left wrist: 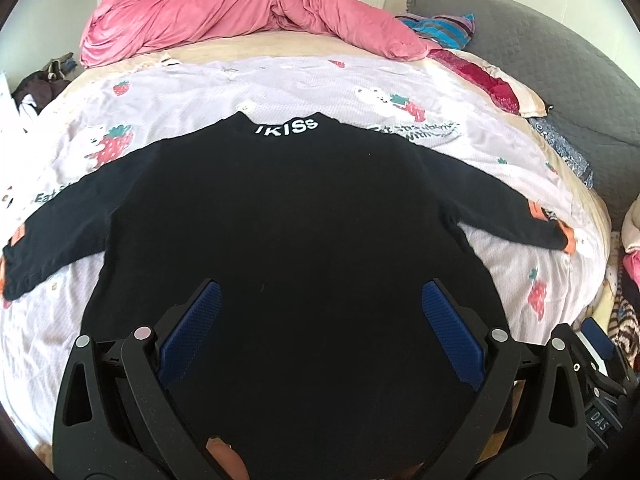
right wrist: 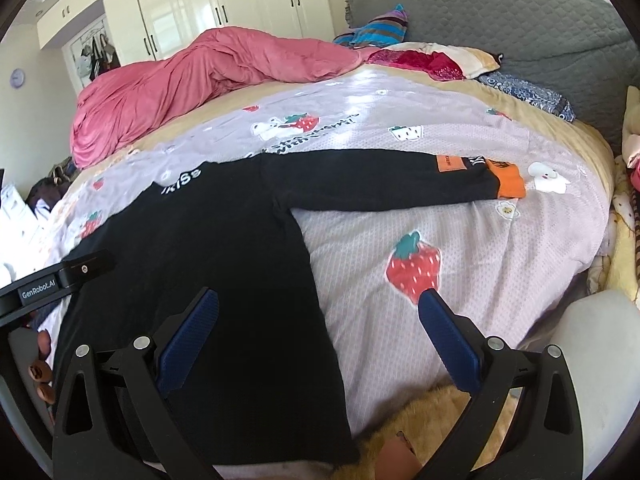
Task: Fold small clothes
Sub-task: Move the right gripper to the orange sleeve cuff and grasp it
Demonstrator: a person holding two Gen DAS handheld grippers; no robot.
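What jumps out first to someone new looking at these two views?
A black shirt spread flat, sleeves out, on the strawberry sheet. It fills the left view, with white lettering at the collar and orange cuffs at the sleeve ends. Behind it, a pink duvet is heaped at the far side of the bed. Both the left gripper and the right gripper are open above the hem.

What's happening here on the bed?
A person holds two grippers over a black long-sleeved top spread flat, sleeves out, on a strawberry-print bedspread. The left gripper and right gripper are both open near the hem, gripping nothing. No fold has been made yet.
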